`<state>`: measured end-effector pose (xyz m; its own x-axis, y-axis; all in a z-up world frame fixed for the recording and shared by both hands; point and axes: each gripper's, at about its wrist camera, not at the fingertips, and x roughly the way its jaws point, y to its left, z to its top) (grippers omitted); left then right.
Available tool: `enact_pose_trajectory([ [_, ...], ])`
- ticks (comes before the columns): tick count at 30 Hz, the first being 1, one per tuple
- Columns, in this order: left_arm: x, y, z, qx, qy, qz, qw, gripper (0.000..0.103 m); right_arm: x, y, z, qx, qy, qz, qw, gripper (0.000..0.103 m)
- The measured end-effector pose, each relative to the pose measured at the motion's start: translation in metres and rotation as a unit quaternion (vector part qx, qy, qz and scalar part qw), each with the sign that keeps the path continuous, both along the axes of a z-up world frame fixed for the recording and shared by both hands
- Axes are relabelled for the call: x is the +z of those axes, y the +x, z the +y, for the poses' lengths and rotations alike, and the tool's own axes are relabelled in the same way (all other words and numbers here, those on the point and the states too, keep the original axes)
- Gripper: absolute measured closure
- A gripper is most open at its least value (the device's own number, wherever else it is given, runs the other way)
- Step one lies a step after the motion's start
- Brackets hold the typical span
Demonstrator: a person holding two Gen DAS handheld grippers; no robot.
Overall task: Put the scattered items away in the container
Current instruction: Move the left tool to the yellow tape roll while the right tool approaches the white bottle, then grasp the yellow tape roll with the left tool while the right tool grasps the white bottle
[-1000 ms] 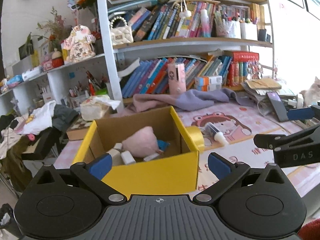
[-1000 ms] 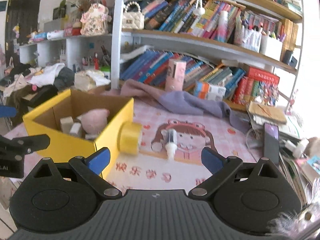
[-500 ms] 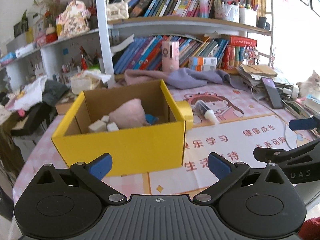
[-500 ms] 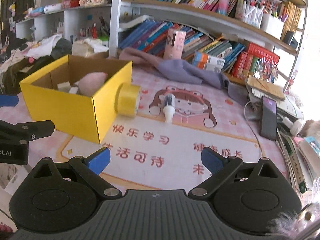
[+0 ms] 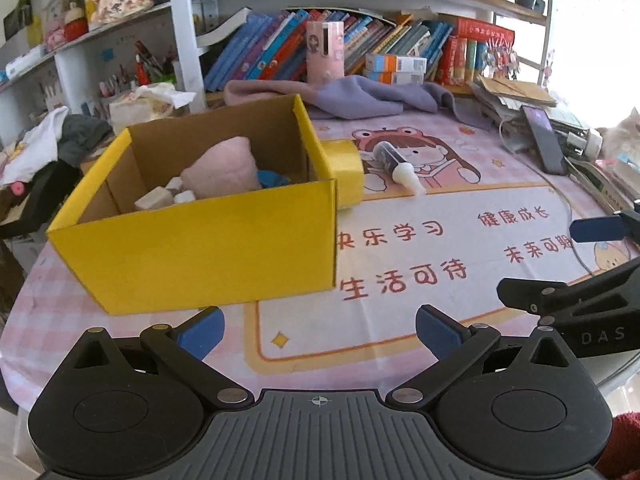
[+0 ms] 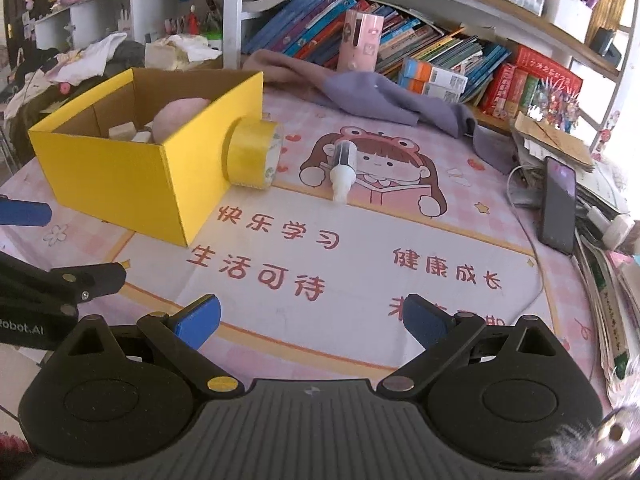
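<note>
Your left gripper (image 5: 320,332) hangs over the table (image 5: 400,320) with its blue pads spread wide and nothing between them. At 11 o'clock sits the yellow box (image 5: 200,248), holding a pink plush (image 5: 224,168) and pale blocks (image 5: 156,200). A yellow tape roll (image 5: 346,168) touches the box's right wall, and a syringe (image 5: 396,162) lies just beside it at 1 o'clock. Your right gripper (image 5: 568,280) reaches in at 3 o'clock.

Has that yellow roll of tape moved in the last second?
No. The tape roll lies against the yellow box beside the syringe, same as before; only the cameras pulled back.
</note>
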<state>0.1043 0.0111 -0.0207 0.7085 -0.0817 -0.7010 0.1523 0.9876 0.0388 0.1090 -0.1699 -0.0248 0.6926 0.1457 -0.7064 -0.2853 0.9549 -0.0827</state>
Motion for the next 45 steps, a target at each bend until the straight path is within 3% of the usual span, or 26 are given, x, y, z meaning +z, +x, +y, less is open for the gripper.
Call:
enact_pose_trajectory([
  [23,0.0,0.068,-0.108,0.011,0.039,0.006,0.9991,0.0,-0.018,0.102,-0.093,0.041,0.029,0.033,0.998,0.004],
  [26,0.005,0.078,-0.117,0.03,0.051,-0.01,0.9982,0.0,-0.019,0.118,-0.106,0.052,0.046,0.039,0.997,0.008],
  [31,0.015,0.099,-0.126,0.067,0.094,-0.041,0.9925,0.002,-0.019,0.154,-0.115,0.062,0.1,0.056,0.991,0.031],
  [33,0.019,0.109,-0.126,0.076,0.097,-0.048,0.9912,0.009,-0.021,0.174,-0.114,0.063,0.131,0.069,0.987,0.035],
  [38,0.015,0.137,-0.125,0.107,0.104,-0.033,0.9882,0.04,-0.027,0.226,-0.093,0.101,0.163,0.09,0.977,0.044],
  [45,0.001,0.167,-0.117,0.165,0.121,-0.009,0.9788,0.043,-0.042,0.279,-0.054,0.128,0.151,0.108,0.974,0.05],
])
